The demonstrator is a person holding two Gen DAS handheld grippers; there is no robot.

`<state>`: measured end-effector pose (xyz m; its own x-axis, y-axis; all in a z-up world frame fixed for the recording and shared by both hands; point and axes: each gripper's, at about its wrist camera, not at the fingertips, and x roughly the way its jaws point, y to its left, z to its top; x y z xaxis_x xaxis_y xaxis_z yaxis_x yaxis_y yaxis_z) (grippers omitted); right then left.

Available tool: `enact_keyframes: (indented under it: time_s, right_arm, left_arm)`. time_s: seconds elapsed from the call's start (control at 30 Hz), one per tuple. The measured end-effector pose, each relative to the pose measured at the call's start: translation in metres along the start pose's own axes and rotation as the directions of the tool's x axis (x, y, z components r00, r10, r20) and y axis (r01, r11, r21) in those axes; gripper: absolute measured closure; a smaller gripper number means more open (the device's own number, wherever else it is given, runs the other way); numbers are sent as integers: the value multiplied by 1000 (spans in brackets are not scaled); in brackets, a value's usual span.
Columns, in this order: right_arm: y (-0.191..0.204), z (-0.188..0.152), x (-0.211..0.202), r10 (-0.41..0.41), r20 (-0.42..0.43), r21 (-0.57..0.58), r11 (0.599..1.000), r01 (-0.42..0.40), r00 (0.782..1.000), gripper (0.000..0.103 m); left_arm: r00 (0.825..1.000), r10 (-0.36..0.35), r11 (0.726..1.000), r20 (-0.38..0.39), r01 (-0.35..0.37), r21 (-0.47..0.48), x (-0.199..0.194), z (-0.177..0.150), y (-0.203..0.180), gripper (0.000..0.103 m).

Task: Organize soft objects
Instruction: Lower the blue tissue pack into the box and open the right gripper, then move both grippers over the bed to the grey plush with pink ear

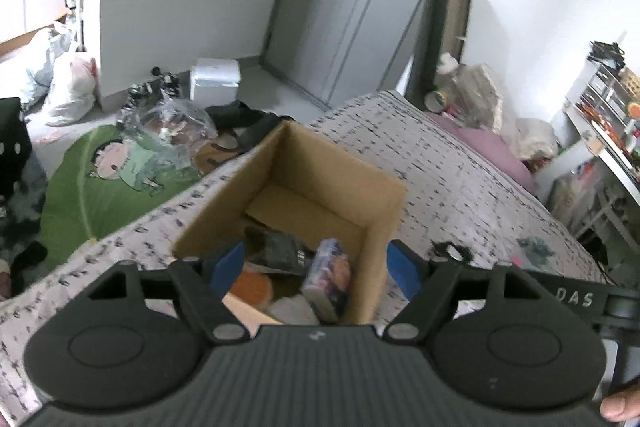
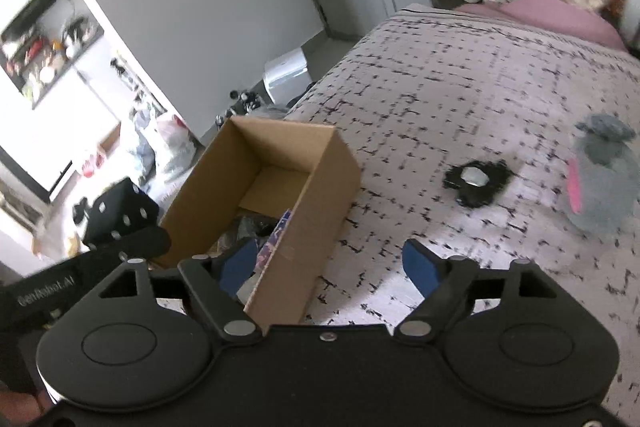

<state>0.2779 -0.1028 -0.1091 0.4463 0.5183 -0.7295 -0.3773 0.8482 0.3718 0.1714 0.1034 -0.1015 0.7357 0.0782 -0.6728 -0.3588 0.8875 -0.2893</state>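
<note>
An open cardboard box (image 1: 376, 211) stands on the patterned bed (image 1: 472, 179). Inside lie a dark pouch (image 1: 280, 251), an orange round thing (image 1: 250, 287), a purple printed pack (image 1: 330, 279) and something white (image 1: 290, 311). My left gripper (image 1: 316, 267) is open and empty, just above the box's near end. My right gripper (image 2: 328, 265) is open and empty, straddling the box's right wall (image 2: 304, 227). A grey plush toy (image 2: 604, 179) with a pink stripe and a black scrunchie (image 2: 476, 183) lie on the bed (image 2: 460, 75) to the right; the scrunchie also shows in the left wrist view (image 1: 452, 251).
The floor left of the bed holds a green cartoon mat (image 1: 100, 183), plastic bags (image 1: 68, 87), a white box (image 1: 216, 79) and clutter. A grey door (image 1: 352, 7) stands behind. Pink pillows (image 1: 492, 147) and shelves (image 1: 608, 115) lie at the far right.
</note>
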Motion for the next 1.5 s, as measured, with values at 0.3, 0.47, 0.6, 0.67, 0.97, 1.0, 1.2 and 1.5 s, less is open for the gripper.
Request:
enact_keyframes:
  time_s: [0.3, 0.47, 0.6, 0.67, 0.97, 1.0, 1.2, 1.5]
  right_arm:
    - [-49, -9, -21, -43, 22, 38, 998, 42, 999, 19]
    - [-72, -13, -34, -58, 50, 56, 997, 55, 997, 7]
    - [-87, -14, -41, -70, 57, 71, 995, 66, 996, 6]
    - [-94, -15, -44, -74, 64, 88, 994, 68, 995, 1]
    - [-122, -20, -51, -103, 65, 167, 982, 91, 993, 0]
    - [-125, -20, -52, -106, 66, 175, 980, 93, 992, 0]
    - [-147, -14, -59, -141, 75, 220, 968, 122, 987, 0]
    - [-178, -4, -64, -159, 82, 283, 950, 130, 984, 0]
  left_arm:
    - [998, -61, 994, -23, 63, 86, 7, -5, -39, 8]
    - [996, -71, 989, -45, 76, 127, 14, -8, -58, 3]
    - [995, -86, 980, -56, 95, 177, 19, -10, -74, 0]
    - [994, -89, 977, -69, 101, 188, 23, -11, -82, 0]
    - [984, -93, 959, -153, 129, 251, 46, -14, -117, 0]
    - [984, -88, 958, -158, 127, 257, 49, -13, -121, 0]
    - [976, -104, 945, -193, 157, 286, 63, -10, -143, 0]
    - [963, -135, 940, -235, 200, 278, 85, -7, -173, 0]
